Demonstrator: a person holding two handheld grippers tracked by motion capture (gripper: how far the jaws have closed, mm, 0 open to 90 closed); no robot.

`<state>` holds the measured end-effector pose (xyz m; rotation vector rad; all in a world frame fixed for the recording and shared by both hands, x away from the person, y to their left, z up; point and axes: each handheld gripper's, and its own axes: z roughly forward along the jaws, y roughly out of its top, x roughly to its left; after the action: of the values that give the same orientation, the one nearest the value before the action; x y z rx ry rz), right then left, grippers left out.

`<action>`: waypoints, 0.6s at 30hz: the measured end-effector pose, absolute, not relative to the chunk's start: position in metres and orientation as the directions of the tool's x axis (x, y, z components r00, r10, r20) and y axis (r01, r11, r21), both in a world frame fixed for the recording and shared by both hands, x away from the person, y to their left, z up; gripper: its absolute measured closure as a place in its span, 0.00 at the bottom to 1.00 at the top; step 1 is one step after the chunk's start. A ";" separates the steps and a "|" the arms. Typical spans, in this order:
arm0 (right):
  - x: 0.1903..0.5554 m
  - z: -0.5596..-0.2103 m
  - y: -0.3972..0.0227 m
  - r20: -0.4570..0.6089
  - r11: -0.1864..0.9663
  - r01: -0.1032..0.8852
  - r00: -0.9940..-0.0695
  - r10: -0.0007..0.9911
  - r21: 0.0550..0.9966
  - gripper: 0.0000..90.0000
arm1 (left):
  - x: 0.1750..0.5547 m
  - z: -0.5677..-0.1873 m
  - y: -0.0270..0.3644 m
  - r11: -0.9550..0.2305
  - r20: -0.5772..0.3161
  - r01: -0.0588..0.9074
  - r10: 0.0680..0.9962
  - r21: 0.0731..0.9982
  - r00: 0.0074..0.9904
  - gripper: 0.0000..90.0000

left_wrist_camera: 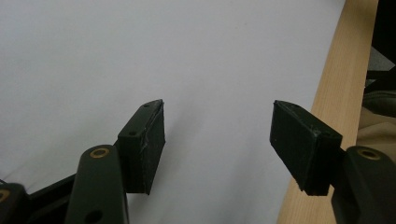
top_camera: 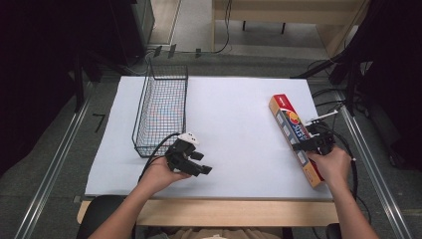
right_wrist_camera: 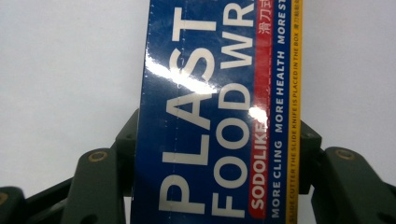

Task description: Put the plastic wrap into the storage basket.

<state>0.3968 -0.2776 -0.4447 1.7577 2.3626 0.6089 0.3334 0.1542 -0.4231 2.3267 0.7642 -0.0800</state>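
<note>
A long plastic food wrap box point(top_camera: 288, 124), orange on its sides with a blue printed face point(right_wrist_camera: 219, 112), lies on the white table at the right, running from far to near. My right gripper point(top_camera: 312, 142) sits over the box's middle, its two black fingers point(right_wrist_camera: 125, 140) pressed against both long sides of the box. My left gripper point(top_camera: 199, 167) rests low over the table near the front edge, left of centre. Its jaws stand apart with only bare table point(left_wrist_camera: 93, 60) between them, and its fingertips point(left_wrist_camera: 142, 149) touch nothing.
A black wire basket point(top_camera: 161, 109) stands at the back left of the white table sheet point(top_camera: 234, 129). The wooden table edge point(left_wrist_camera: 336, 107) runs close to my left gripper. Metal rails point(top_camera: 54, 164) flank the table on the floor.
</note>
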 end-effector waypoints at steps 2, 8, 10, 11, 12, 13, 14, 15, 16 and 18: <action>0.397 -0.442 -0.280 0.149 0.237 0.888 -0.316 0.937 0.395 0.46 | 0.333 -0.423 0.154 -0.597 -0.256 0.546 0.503 0.588 0.826 0.40; 0.394 -0.434 -0.280 0.132 0.260 0.861 -0.348 0.928 0.437 0.46 | 0.331 -0.420 0.153 -0.609 -0.241 0.531 0.495 0.590 0.835 0.40; 0.392 -0.430 -0.280 0.132 0.268 0.849 -0.362 0.923 0.455 0.46 | 0.331 -0.420 0.154 -0.614 -0.243 0.523 0.483 0.591 0.841 0.39; 0.391 -0.428 -0.280 0.128 0.278 0.842 -0.374 0.918 0.462 0.46 | 0.331 -0.419 0.154 -0.619 -0.240 0.521 0.482 0.588 0.843 0.39; 0.390 -0.426 -0.279 0.129 0.282 0.837 -0.381 0.915 0.469 0.46 | 0.332 -0.418 0.154 -0.624 -0.235 0.517 0.480 0.587 0.846 0.39; 0.389 -0.425 -0.279 0.126 0.292 0.830 -0.393 0.911 0.475 0.46 | 0.332 -0.418 0.154 -0.624 -0.235 0.517 0.480 0.587 0.846 0.39; 0.389 -0.425 -0.279 0.126 0.292 0.830 -0.393 0.911 0.475 0.46 | 0.332 -0.417 0.154 -0.626 -0.236 0.516 0.477 0.585 0.846 0.39; 0.387 -0.424 -0.278 0.125 0.301 0.824 -0.404 0.906 0.479 0.46 | 0.331 -0.416 0.155 -0.626 -0.231 0.515 0.480 0.586 0.846 0.38; 0.385 -0.423 -0.276 0.120 0.329 0.809 -0.435 0.892 0.487 0.46 | 0.331 -0.415 0.155 -0.630 -0.224 0.508 0.476 0.587 0.850 0.38; 0.384 -0.422 -0.274 0.122 0.342 0.803 -0.451 0.884 0.488 0.46 | 0.331 -0.413 0.156 -0.623 -0.222 0.506 0.477 0.597 0.850 0.37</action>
<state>0.3845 -0.2740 -0.4224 1.5454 2.4345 0.7389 0.3308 0.1561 -0.4134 2.3465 0.7110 -0.0545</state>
